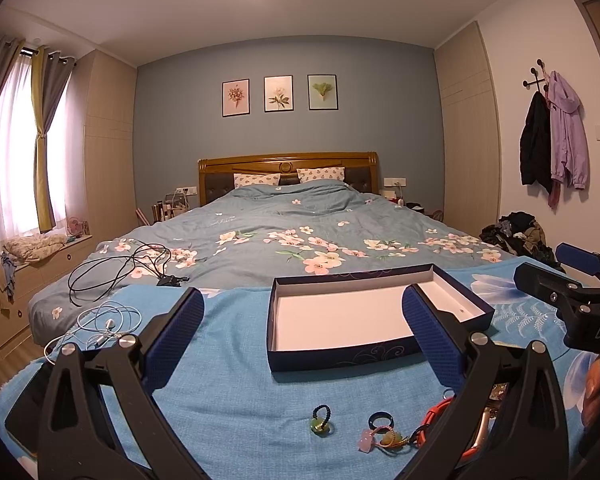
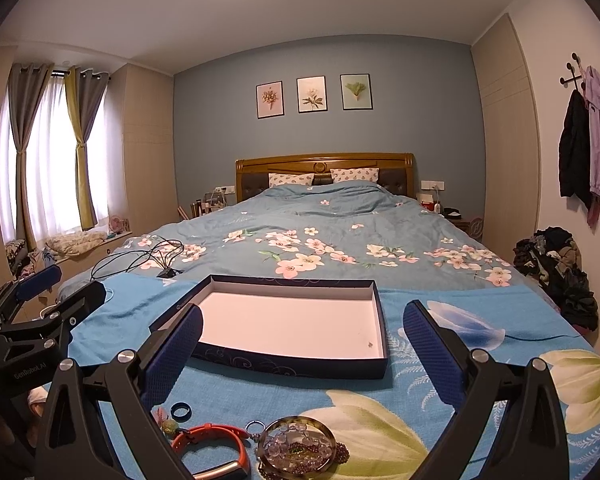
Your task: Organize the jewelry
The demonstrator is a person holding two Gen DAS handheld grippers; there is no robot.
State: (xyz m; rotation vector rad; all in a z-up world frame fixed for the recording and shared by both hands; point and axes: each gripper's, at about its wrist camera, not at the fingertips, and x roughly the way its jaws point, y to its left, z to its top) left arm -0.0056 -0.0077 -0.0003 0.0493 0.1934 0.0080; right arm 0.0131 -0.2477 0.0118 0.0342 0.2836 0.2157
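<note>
Both tools held open above the bed, nothing between their fingers: left tool [image 1: 303,332], right tool [image 2: 302,338]. Open dark-blue box [image 2: 292,320] with bare white floor lies on the light-blue blanket [image 1: 228,392], just beyond the tools. Near edge, loose on the blanket: green bead charm [image 1: 321,424], dark ring [image 2: 180,411], orange band [image 2: 212,446], round dish of beads [image 2: 298,446].

You face the bed [image 1: 284,216]. At its head: wooden headboard [image 1: 288,160], two pillows [image 1: 256,179], three framed prints [image 1: 279,94] above. On its left side: black cables [image 1: 116,270], white earphones [image 1: 104,326]. To its right: clothes pile [image 1: 518,234], hung jackets [image 1: 556,136].
</note>
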